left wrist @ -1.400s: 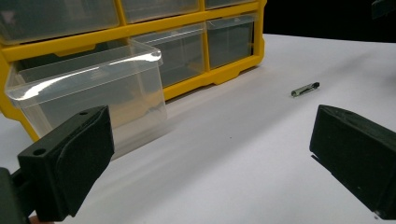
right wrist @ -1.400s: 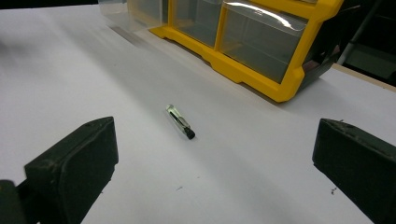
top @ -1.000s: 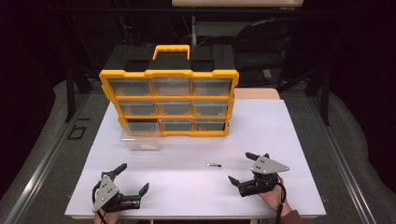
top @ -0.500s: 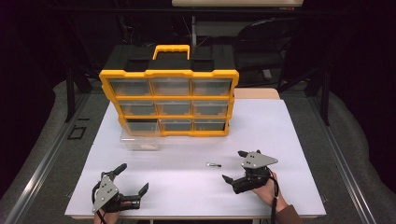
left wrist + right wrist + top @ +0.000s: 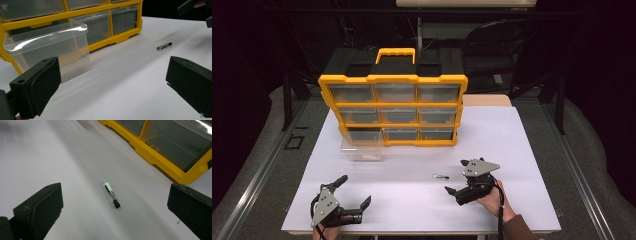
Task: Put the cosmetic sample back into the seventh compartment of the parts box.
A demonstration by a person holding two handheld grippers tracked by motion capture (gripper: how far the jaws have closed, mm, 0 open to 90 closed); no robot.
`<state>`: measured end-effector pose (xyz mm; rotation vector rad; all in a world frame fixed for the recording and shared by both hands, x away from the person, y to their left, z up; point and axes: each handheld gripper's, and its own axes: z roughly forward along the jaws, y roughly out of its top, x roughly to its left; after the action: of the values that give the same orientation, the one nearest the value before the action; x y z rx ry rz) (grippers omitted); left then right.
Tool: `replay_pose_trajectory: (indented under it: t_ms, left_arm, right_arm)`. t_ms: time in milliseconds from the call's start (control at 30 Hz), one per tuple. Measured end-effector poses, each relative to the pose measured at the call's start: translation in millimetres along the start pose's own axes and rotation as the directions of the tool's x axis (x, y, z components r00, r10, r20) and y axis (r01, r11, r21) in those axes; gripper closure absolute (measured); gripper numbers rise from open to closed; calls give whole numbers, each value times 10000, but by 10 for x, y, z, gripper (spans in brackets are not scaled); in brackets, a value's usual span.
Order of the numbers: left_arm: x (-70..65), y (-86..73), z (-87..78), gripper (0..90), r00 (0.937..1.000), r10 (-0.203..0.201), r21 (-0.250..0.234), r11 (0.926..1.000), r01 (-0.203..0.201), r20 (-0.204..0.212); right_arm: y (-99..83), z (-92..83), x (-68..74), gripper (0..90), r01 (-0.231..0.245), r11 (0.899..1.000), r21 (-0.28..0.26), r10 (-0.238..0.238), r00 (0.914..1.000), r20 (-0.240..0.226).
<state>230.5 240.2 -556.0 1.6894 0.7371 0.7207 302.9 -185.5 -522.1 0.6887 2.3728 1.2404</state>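
A small metal pin with a black tip (image 5: 441, 176) (image 5: 111, 193) (image 5: 164, 46) lies on the white table (image 5: 412, 210), in front of the yellow drawer organizer (image 5: 394, 107). My right gripper (image 5: 456, 177) (image 5: 113, 216) stands open just right of the pin, its jaws to either side of the pin and short of it. Near the front left edge my left gripper (image 5: 355, 190) (image 5: 112, 87) is open and holds nothing. A clear plastic drawer (image 5: 362, 150) (image 5: 50, 47) stands pulled out on the table before the organizer's bottom-left slot.
The organizer (image 5: 117, 37) (image 5: 160, 157) has three rows of clear drawers and a carry handle (image 5: 395, 52) on top. The other gripper (image 5: 195, 7) shows at the top right of the left gripper view. Dark chairs and floor surround the table.
My right gripper has moved left and a little toward the front, closing in on the pin. The left gripper and the drawer have stayed put.
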Motion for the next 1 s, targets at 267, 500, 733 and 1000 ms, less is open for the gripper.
replay_pose_trajectory:
  t_ms: [267,500,733,1000]
  left_arm:
    - [-4,4,19,0,10000,-11,-10,10000,11,58]
    - [2,1,17,0,10000,-20,11,10000,20,31]
    - [1,4,14,0,10000,11,8,10000,-11,53]
    - [3,3,14,0,10000,-17,13,10000,16,41]
  right_arm:
    - [60,104,-25,0,108,9992,378,-99,9996,-247]
    - [121,189,-63,0,257,9963,818,-219,9986,-474]
    - [197,277,-95,0,516,9894,1355,-435,9971,-622]
    - [281,406,-101,144,1039,9700,2198,-876,9927,-825]
